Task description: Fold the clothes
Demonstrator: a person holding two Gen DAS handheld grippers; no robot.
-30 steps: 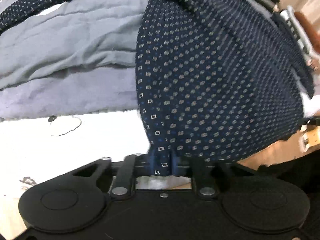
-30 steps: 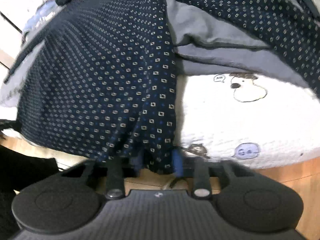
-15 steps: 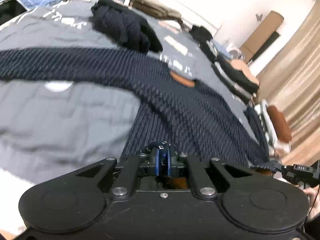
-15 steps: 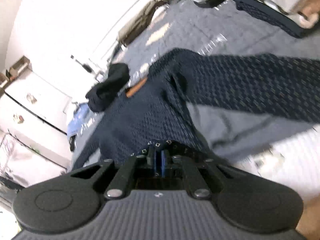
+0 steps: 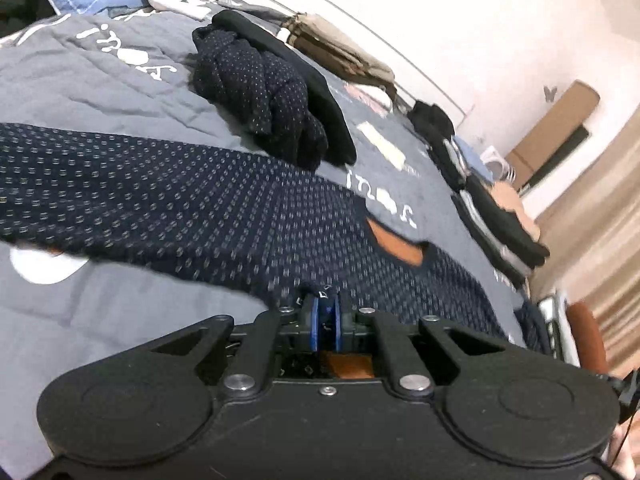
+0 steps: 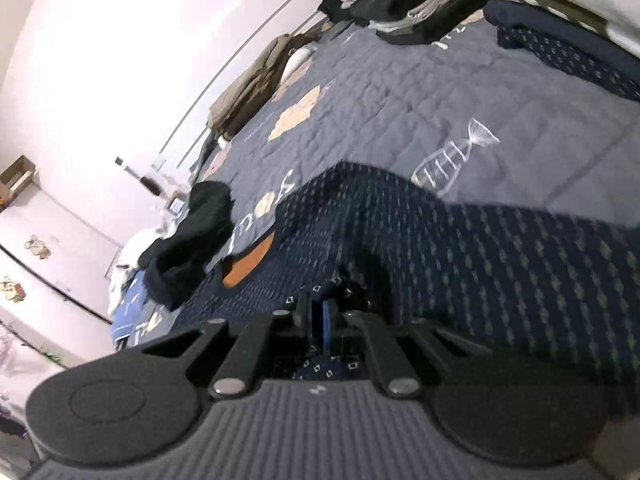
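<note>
Grey quilted bedspread serves as folding surface. Navy dotted sweater lies spread across it, orange neck lining up, hem lifted so the body can double over. Left gripper and right gripper each clamp a hem corner.

Both wrists now look out across the bed instead of down at its near edge. The navy patterned shirt, hanging off that edge a second ago, now lies spread over the grey quilt, orange collar lining showing. I see the hem bunched at the left gripper and right gripper rather than draping down. White sheet and wood floor are out of frame.
</note>
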